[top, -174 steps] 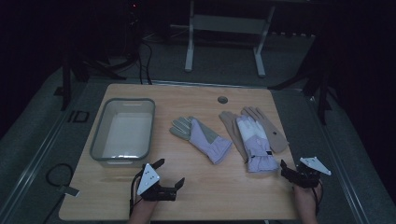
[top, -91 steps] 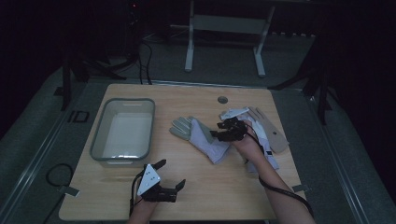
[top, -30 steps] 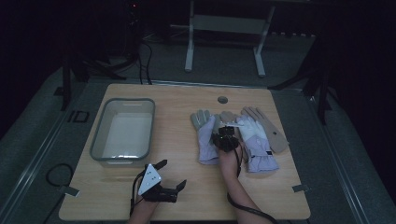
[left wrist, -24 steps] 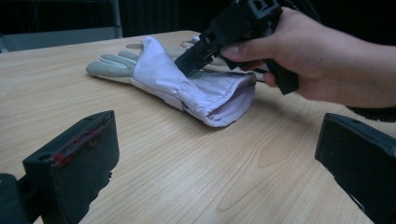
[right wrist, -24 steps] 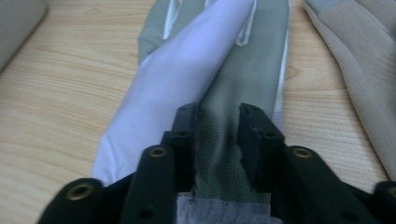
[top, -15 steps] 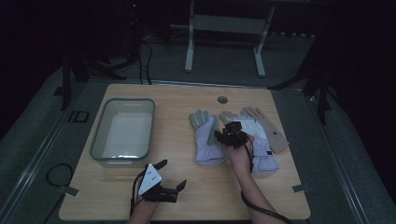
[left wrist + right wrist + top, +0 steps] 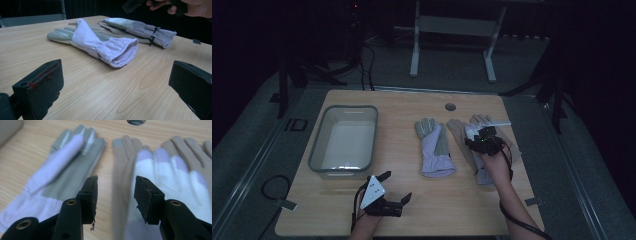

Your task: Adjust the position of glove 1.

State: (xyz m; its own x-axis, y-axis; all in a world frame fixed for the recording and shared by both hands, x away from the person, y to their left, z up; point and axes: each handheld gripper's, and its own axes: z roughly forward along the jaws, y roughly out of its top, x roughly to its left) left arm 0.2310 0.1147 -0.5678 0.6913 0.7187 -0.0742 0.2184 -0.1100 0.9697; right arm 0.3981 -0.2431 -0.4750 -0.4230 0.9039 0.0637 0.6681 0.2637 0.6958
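Observation:
A lilac and grey glove [image 7: 435,147] lies flat at the table's middle, fingers pointing away; in the left gripper view this glove [image 7: 95,42] shows its open cuff. To its right, another lilac glove [image 7: 482,167] lies on top of beige gloves [image 7: 457,132]. My right gripper [image 7: 481,136] hovers over that pile; its jaws have just been opening and stand open with nothing between them. In the right gripper view my right gripper [image 7: 116,195] sits above the beige glove [image 7: 125,165], between the two lilac ones. My left gripper [image 7: 396,187] rests open near the front edge.
A clear plastic bin [image 7: 318,150] stands at the table's left. A round cable hole [image 7: 450,106] sits near the far edge. Bare wood [image 7: 452,210] stretches along the front between the two hands. Dark floor and a metal stand lie beyond the table.
My right gripper has let go of the middle glove, risen and moved right to above the right-hand gloves. Its jaws have opened. The left gripper has stayed put.

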